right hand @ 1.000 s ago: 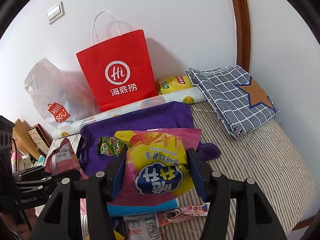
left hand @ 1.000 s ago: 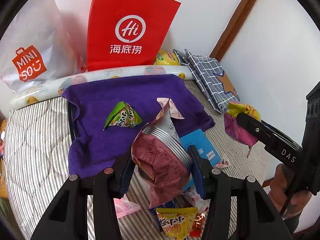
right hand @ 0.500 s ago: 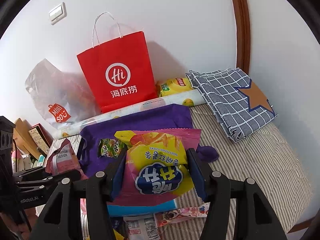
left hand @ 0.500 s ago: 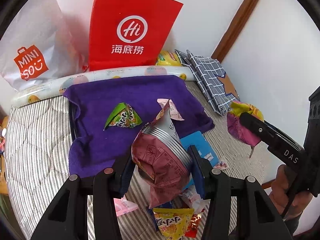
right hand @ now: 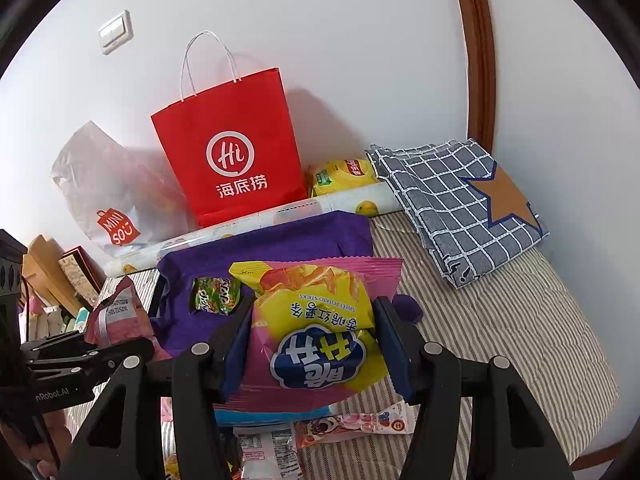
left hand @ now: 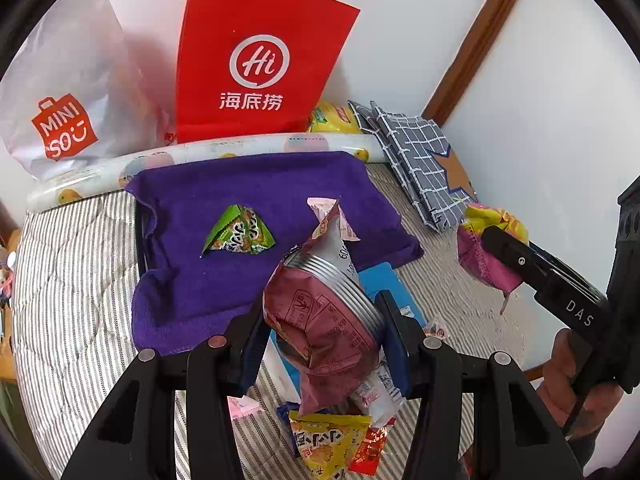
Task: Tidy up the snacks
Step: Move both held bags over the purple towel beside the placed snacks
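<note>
My left gripper [left hand: 320, 332] is shut on a maroon and silver snack bag [left hand: 324, 316], held above the striped bed near the front edge of a purple towel [left hand: 248, 208]. On that towel lie a green triangular snack packet [left hand: 238, 236] and a small pink packet [left hand: 320, 206]. My right gripper [right hand: 316, 344] is shut on a pink and yellow sweet potato sticks bag [right hand: 316, 328]. It also shows at the right of the left wrist view, with that bag [left hand: 486, 248] in its fingers. Several loose snack packets [left hand: 332, 440] lie under both grippers.
A red paper bag [right hand: 232, 152] and a white Miniso plastic bag [left hand: 60, 100] stand against the wall, behind a rolled mat [right hand: 248, 224]. A yellow chip bag [right hand: 344, 174] and a folded checked cloth [right hand: 452, 200] sit at the back right. Boxes [right hand: 60, 272] crowd the left.
</note>
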Tool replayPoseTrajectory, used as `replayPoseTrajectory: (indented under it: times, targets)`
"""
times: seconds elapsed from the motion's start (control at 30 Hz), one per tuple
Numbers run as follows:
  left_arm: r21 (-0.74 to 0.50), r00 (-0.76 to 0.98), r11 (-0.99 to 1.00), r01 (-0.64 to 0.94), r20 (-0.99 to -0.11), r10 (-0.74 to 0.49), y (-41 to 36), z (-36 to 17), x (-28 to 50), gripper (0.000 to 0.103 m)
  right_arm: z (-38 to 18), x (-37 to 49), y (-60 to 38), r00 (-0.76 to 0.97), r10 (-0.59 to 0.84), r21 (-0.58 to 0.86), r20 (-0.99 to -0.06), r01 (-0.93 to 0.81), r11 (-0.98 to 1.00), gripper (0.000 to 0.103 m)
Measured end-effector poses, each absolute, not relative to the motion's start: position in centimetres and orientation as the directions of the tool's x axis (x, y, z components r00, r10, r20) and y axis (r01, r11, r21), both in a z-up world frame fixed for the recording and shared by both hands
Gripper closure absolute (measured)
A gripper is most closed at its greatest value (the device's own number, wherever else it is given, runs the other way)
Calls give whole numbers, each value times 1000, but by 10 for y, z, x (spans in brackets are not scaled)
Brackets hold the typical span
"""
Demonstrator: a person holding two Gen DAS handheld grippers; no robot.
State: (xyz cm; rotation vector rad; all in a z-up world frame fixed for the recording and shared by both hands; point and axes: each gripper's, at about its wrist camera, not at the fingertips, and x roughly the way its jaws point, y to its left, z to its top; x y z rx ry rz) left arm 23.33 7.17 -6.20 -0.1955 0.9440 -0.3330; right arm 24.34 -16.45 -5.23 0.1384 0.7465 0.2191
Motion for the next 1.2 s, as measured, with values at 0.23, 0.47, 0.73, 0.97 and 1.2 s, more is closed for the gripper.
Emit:
replayPoseTrajectory:
  times: [0.23, 0.47, 0.73, 0.97, 1.2]
  targets:
    - [-309, 565, 937, 162, -750, -345, 76, -58, 238, 52, -51, 256, -166, 711, 266, 185, -651, -192, 964, 47]
    - [-327, 574, 940, 97, -753, -321, 96, -66, 254, 52, -53, 281, -164, 715, 270, 152, -644, -226, 962, 47]
    - [-321, 549, 945, 61, -780, -300, 107, -85, 280, 52, -76, 321, -156, 690, 299, 163, -660, -257, 953, 47]
    - [-344, 508, 936, 70, -796, -330, 101, -104, 310, 52, -110, 358, -143, 636, 307, 163, -708, -276, 947, 47]
    - [-310, 483, 946, 93, -817, -316, 80, -120, 333, 52, -138, 382, -128, 593, 293, 129, -750, -303, 944, 47]
